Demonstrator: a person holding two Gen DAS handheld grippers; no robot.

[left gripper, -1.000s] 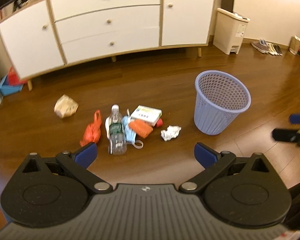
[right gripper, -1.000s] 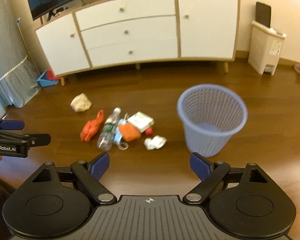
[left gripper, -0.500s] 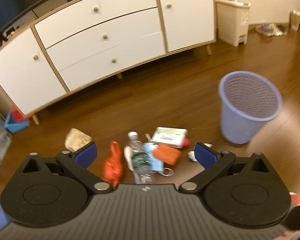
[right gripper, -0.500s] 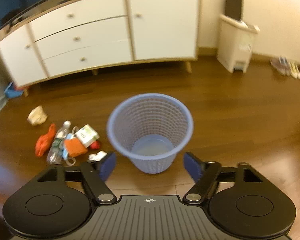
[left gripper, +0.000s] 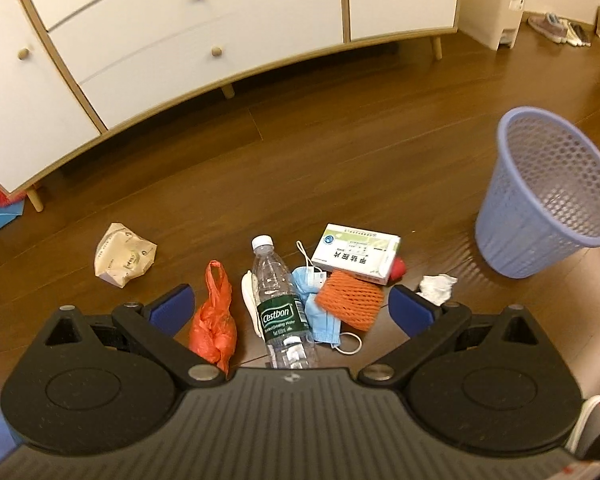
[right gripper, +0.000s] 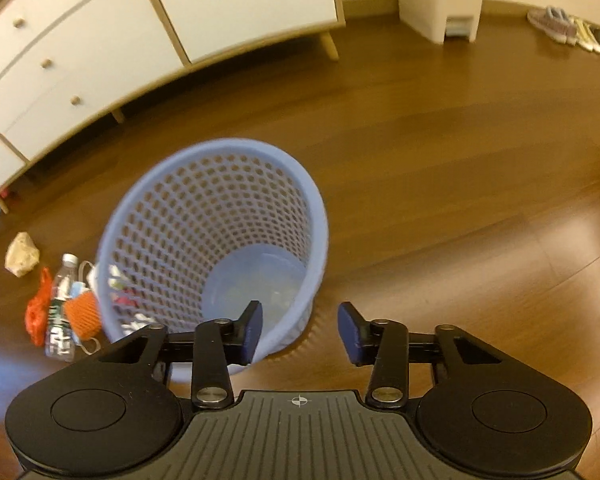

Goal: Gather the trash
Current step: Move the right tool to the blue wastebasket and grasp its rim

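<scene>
Warm dim indoor light; floor (right gripper: 459, 152) glare; basket (right gripper: 220, 236) motion-blurred; strong fisheye edge bending.

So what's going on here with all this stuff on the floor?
A person with two handheld grippers is starting a trash pickup. The left gripper hangs open over a clear plastic water bottle among scattered litter. The right gripper is open at the empty lavender mesh wastebasket. Nothing is grasped yet.

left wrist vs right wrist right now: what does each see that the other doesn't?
Left wrist only: white box face with print, crumpled tissue, left gripper open over the pile.
Right wrist only: basket floor, nothing in it, and right gripper open at its rim.
Both: blue basket, water bottle, orange bag, white cabinet.
</scene>
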